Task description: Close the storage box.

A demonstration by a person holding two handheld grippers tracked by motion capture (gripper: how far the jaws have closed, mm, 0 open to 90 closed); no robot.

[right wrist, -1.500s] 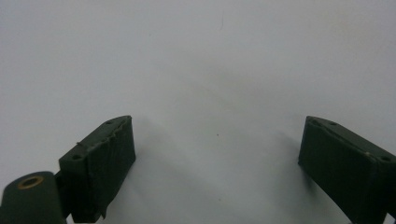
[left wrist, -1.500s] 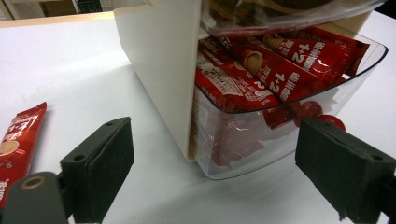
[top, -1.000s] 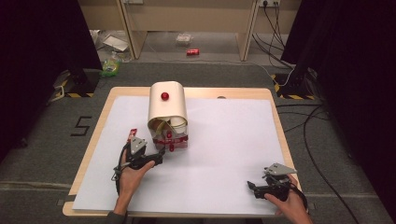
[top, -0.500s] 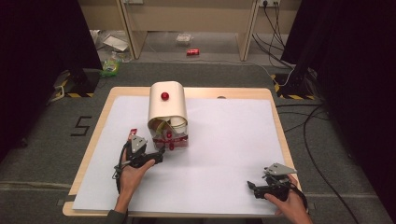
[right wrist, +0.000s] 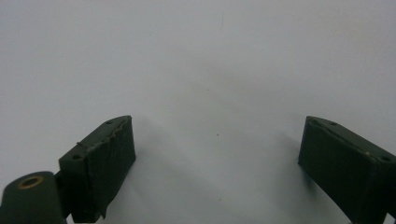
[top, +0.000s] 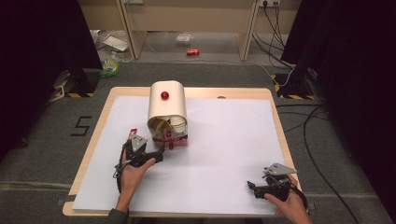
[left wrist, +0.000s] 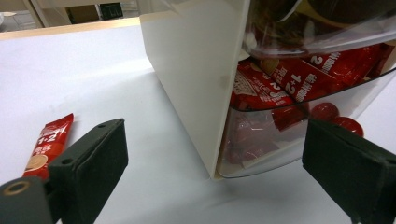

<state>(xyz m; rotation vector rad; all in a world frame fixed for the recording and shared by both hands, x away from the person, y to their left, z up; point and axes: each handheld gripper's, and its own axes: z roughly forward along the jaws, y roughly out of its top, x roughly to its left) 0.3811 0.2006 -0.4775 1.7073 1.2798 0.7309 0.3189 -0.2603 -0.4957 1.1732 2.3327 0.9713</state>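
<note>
A cream box (top: 167,108) with a red knob (top: 164,95) on top stands on the white sheet (top: 224,140), left of the table's middle. Its front is clear plastic (left wrist: 327,32), and red sachets (left wrist: 280,79) are packed behind it. My left gripper (top: 160,155) lies just in front of the box's near left corner, open, with the corner (left wrist: 215,158) between its jaws and nothing held. One loose red sachet (left wrist: 46,144) lies on the sheet to the left of the left gripper (left wrist: 215,135). My right gripper (top: 252,186) rests open near the front right edge, over bare sheet (right wrist: 215,70).
The sheet covers most of a wooden table (top: 102,116). Beyond the far edge are cabinet legs, a red can (top: 193,52) and litter on the floor. Cables (top: 308,121) run along the floor at the right.
</note>
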